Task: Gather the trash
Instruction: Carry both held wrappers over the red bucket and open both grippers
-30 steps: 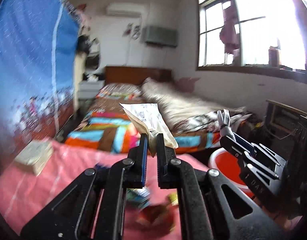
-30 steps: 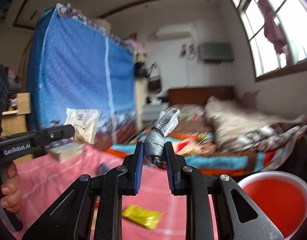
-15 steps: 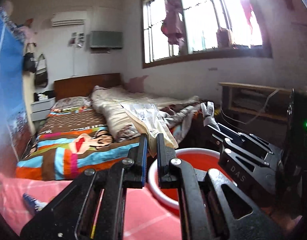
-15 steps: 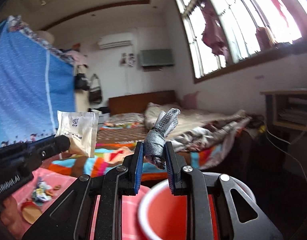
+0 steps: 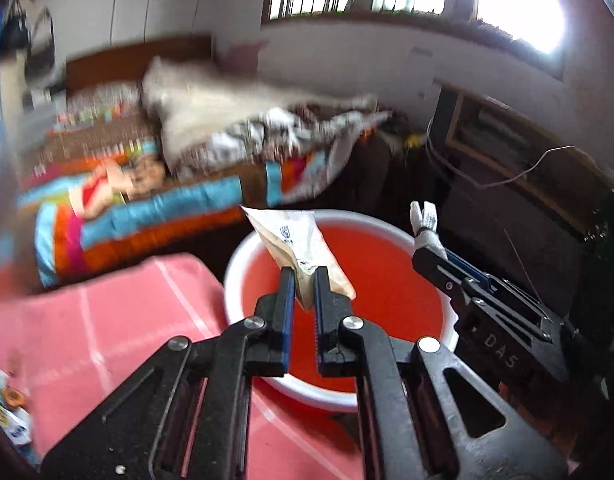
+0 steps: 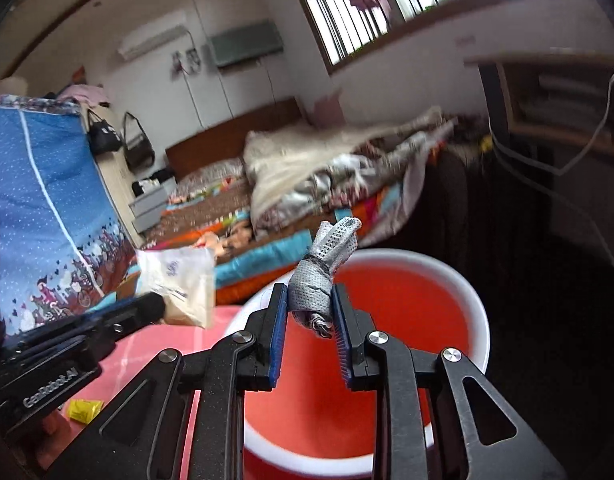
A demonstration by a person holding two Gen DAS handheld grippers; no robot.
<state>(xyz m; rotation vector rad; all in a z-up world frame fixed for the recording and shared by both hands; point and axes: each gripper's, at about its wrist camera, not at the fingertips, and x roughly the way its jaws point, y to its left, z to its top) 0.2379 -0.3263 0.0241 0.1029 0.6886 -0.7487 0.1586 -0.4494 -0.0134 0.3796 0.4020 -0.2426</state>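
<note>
Both grippers hung over the red plastic bucket with the white rim (image 5: 391, 236), which filled the lower middle of each wrist view. The left gripper (image 5: 304, 280) had its blue pads pinched on one corner of a flat cream paper sachet with a small printed logo (image 5: 297, 240); the sachet stood up and out over the bucket's mouth. The right gripper (image 6: 309, 300) was clamped on a twisted grey-and-white dotted wrapper (image 6: 321, 272), its knotted top poking above the fingertips.

What worried me was the sachet. Held only by a corner, it leaned toward the near rim, by the pink checked tablecloth (image 5: 107, 312), so a release there might have let it flutter onto the cloth or the floor. The wrapper, crumpled tight, looked likely to cling to a pad instead of dropping. A small yellow packet (image 6: 83, 410) lay on the cloth at lower left of the right view, uncollected, as did some colourful scraps (image 5: 7, 408) at the left view's edge.
</note>
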